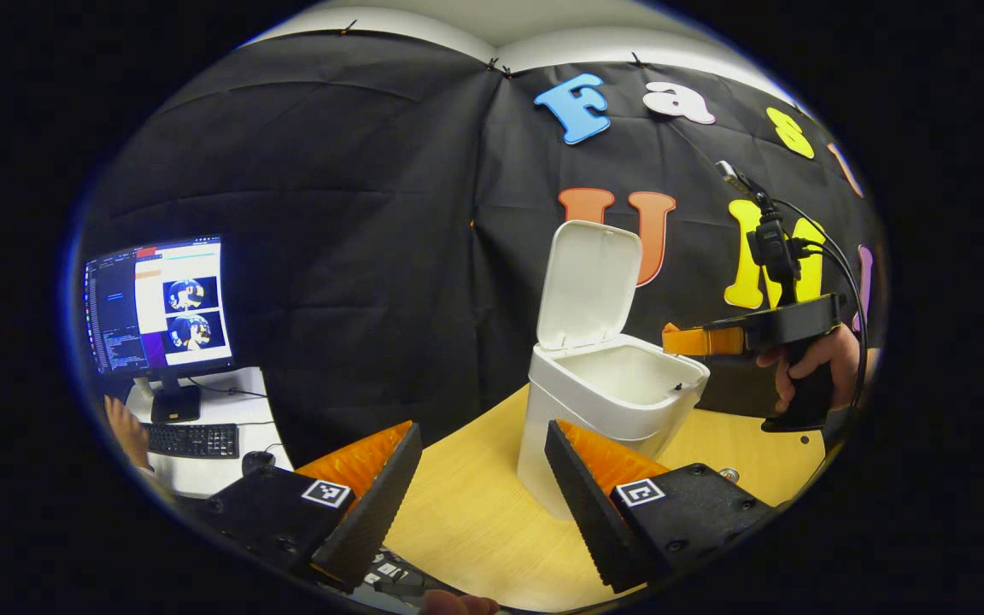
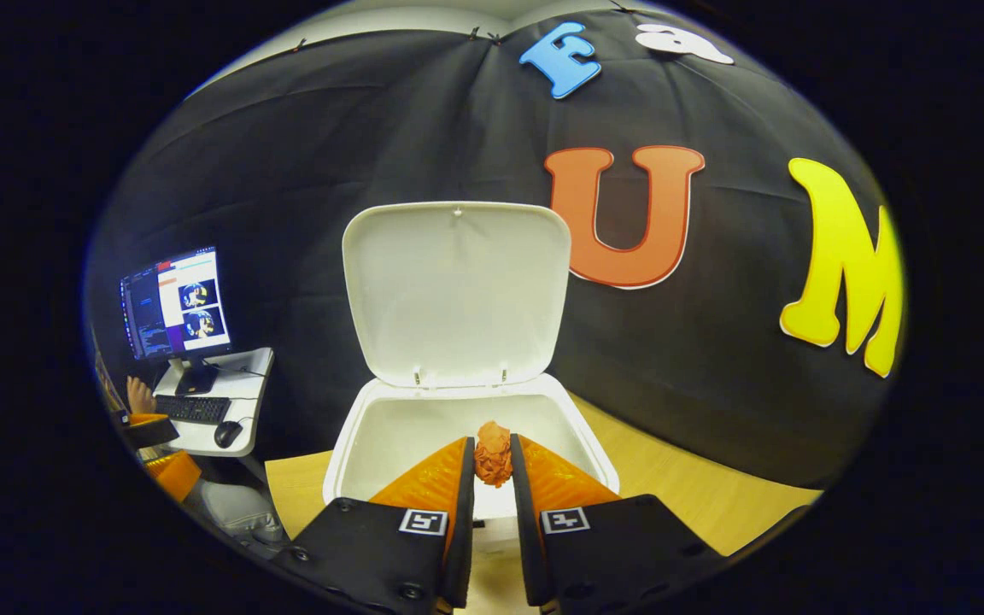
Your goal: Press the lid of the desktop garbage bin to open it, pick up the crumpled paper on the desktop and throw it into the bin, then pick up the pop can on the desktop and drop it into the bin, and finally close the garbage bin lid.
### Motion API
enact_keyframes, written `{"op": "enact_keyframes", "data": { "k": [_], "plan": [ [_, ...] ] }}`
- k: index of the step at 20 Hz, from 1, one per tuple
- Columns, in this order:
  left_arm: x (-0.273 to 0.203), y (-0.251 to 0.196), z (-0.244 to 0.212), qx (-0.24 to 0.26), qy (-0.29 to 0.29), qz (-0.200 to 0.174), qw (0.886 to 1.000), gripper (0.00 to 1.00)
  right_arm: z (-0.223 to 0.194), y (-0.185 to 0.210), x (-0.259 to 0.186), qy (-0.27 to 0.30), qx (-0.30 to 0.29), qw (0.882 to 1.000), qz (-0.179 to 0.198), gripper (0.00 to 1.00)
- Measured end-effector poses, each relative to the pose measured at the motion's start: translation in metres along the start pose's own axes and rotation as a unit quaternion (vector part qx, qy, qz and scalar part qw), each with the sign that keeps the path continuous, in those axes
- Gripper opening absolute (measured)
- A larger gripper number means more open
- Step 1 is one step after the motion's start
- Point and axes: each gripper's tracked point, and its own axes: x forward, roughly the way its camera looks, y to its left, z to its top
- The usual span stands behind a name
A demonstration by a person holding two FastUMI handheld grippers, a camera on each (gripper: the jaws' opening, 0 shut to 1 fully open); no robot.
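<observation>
The white desktop bin (image 1: 612, 401) stands on the wooden table (image 1: 475, 521) with its lid (image 1: 588, 286) swung upright. My left gripper (image 1: 482, 431) hangs open in front of the bin, with nothing between its fingers. To the right, a hand (image 1: 812, 363) holds my right gripper (image 1: 671, 339) level over the bin's far rim. In the right gripper view, the right gripper (image 2: 492, 444) is shut on an orange ball of crumpled paper (image 2: 493, 457), just above the open bin (image 2: 347, 453) and before its raised lid (image 2: 458, 295). A small shiny round thing (image 1: 728, 473) peeks out behind my left gripper's right finger.
A side desk at the left carries a lit monitor (image 1: 159, 303), a keyboard (image 1: 193, 440) and a mouse (image 1: 257, 461); a person's hand (image 1: 125, 427) rests near them. The black cloth wall closes in behind the bin. Bare tabletop (image 2: 697, 495) lies right of the bin.
</observation>
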Motion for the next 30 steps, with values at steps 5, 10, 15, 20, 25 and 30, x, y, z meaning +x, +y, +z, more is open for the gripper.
{"op": "enact_keyframes", "data": {
  "k": [5, 10, 15, 20, 25, 30],
  "plan": [
    [0.004, 0.016, -0.007, -0.010, 0.007, 0.014, 1.000, 0.96, -0.009, -0.003, 0.016, 0.018, -0.011, 1.000, -0.011, 0.32],
    [0.011, 0.005, -0.008, -0.011, 0.008, -0.009, 1.000, 0.96, -0.014, -0.002, 0.019, 0.026, -0.015, 1.000, -0.008, 0.42],
    [0.016, -0.024, -0.003, 0.012, -0.006, -0.056, 0.998, 0.96, -0.007, -0.006, 0.005, 0.012, 0.003, 1.000, -0.009, 0.55],
    [0.020, -0.064, -0.007, 0.031, -0.011, -0.117, 0.993, 0.96, 0.011, -0.027, -0.043, -0.045, 0.014, 0.998, -0.040, 0.67],
    [0.017, -0.109, -0.011, 0.056, -0.017, -0.175, 0.983, 0.96, 0.018, -0.059, -0.098, -0.097, 0.024, 0.991, -0.088, 0.75],
    [0.007, -0.160, -0.018, 0.063, -0.025, -0.243, 0.968, 0.96, -0.004, -0.116, -0.157, -0.107, 0.036, 0.981, -0.161, 0.83]
  ]
}}
